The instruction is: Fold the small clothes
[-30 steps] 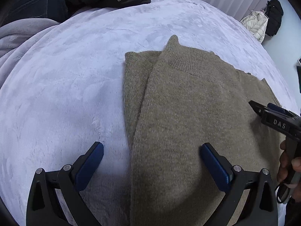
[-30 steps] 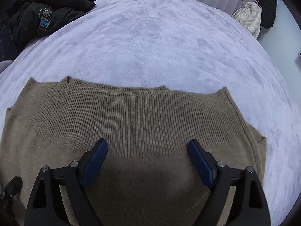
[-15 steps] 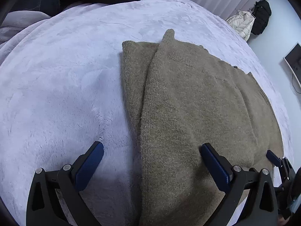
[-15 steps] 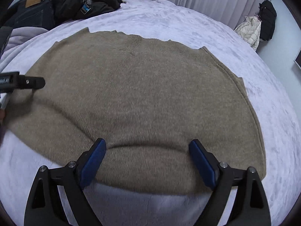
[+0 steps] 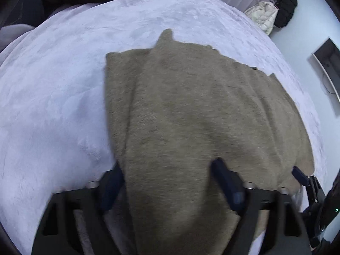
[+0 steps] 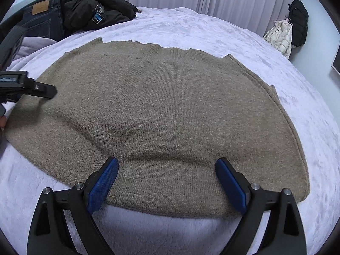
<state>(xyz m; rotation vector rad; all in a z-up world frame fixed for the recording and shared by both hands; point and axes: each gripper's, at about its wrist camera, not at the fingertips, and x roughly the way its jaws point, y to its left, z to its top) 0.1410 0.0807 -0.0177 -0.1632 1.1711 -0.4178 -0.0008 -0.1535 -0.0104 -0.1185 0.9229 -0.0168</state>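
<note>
An olive-brown knit sweater (image 5: 201,106) lies flat on the lavender fleece blanket (image 5: 53,95), with one side folded in as a strip along its left. My left gripper (image 5: 167,182) sits low over the sweater's near left part. Its jaws are closing with the folded edge between them; the view is blurred and the pads still stand apart. In the right wrist view the sweater (image 6: 170,106) spreads wide, and my right gripper (image 6: 167,180) stands open over its near edge, pads on either side of a raised wrinkle. One left finger (image 6: 44,90) reaches in from the left.
A black jacket (image 6: 95,14) and dark jeans (image 6: 44,19) are piled at the bed's far left. White and black coats (image 6: 282,36) hang by the curtains at the right. A dark screen (image 5: 327,63) is on the right wall. A hand (image 6: 2,123) shows at the left edge.
The left jaws have narrowed around the sweater's folded left edge, and that view is now blurred. The right gripper shifted from the ribbed hem to the sweater's near edge, then held still.
</note>
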